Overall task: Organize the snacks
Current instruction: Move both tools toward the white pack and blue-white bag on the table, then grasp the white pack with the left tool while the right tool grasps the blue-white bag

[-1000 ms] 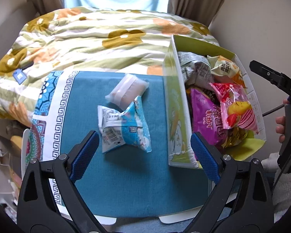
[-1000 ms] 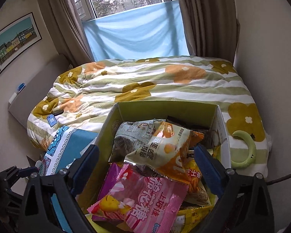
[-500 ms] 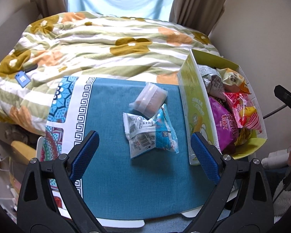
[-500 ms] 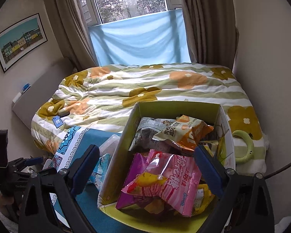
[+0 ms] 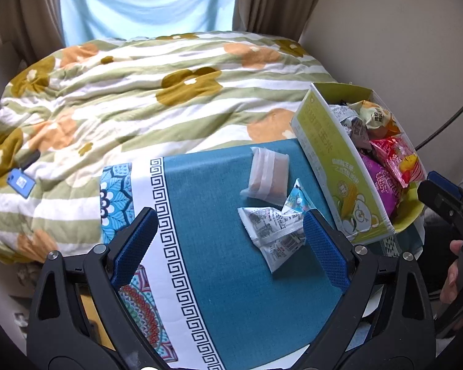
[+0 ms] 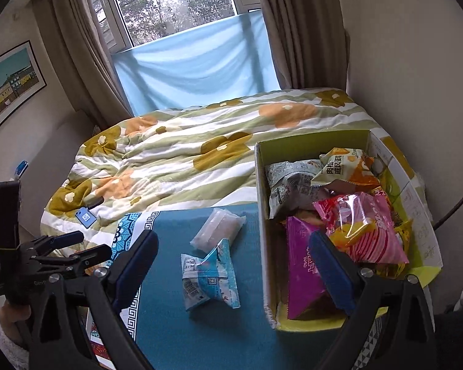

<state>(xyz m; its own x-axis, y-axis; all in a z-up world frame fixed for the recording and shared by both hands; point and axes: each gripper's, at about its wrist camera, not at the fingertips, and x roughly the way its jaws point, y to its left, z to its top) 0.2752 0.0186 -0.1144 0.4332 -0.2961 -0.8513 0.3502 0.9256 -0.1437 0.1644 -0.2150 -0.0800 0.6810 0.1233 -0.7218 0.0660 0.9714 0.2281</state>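
Observation:
A blue and white snack packet (image 5: 276, 226) (image 6: 211, 277) lies on the teal table cloth (image 5: 231, 277) (image 6: 176, 323). A clear pouch with a pale snack (image 5: 267, 174) (image 6: 217, 228) lies just behind it. A green cardboard box (image 5: 333, 160) (image 6: 264, 246) at the right holds several snack bags, with a pink one (image 6: 364, 231) on top. My left gripper (image 5: 228, 248) is open and empty above the cloth. My right gripper (image 6: 231, 274) is open and empty, back from the box.
A bed with a flowered quilt (image 5: 139, 98) (image 6: 185, 154) lies behind the table. A blue tag (image 5: 21, 182) lies on the quilt at left. The wall is close on the right of the box.
Both grippers have pulled back and up, away from the table and box. My left view has swung left, so the packets and box sit further right. Nothing was picked up.

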